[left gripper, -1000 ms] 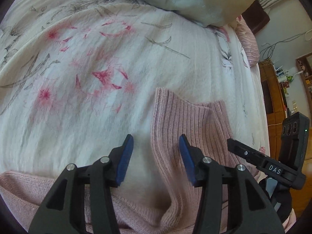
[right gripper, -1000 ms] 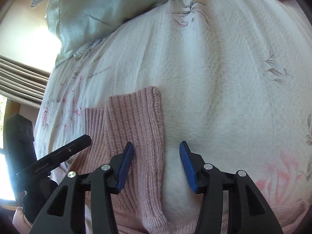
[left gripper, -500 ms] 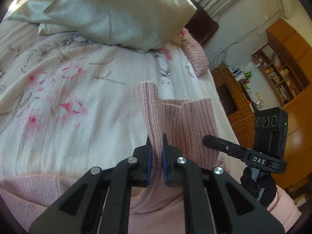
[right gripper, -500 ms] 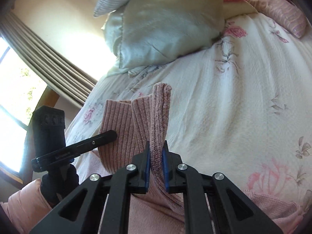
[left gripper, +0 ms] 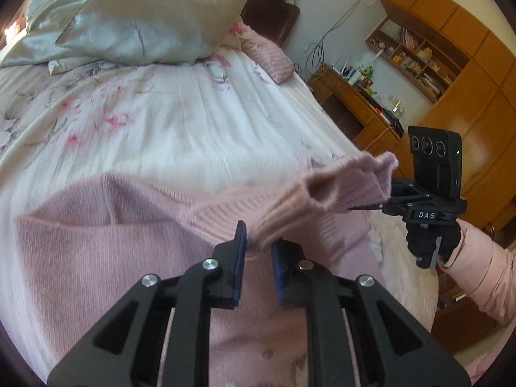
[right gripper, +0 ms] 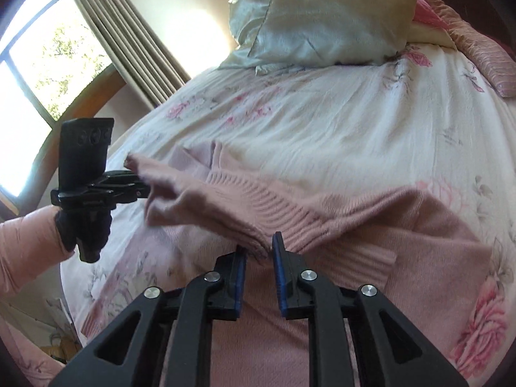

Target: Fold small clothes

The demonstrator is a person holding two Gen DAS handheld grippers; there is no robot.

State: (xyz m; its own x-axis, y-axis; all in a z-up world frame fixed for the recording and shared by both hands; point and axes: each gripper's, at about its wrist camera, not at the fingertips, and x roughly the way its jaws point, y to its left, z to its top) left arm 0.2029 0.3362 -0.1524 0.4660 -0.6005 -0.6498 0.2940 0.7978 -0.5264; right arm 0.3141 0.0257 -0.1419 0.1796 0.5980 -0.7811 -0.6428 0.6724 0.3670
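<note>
**Sweater fold under way, far from finished**

The pink sweater (left gripper: 106, 251) lies on the bed (left gripper: 193, 122), body spread flat. The left claw (left gripper: 258, 251) grasps a ribbed edge near the neck; the right claw (right gripper: 259, 258) grips the same ribbed band, lifted and stretched between them. Judging by this, only a first fold is in hand; laying it over and squaring up remain.

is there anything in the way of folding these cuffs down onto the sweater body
Nothing visible. The left gripper and right gripper each hold a ribbed cuff directly over the sweater, whose body lies bare below. The pillow sits far up the bed.
</note>
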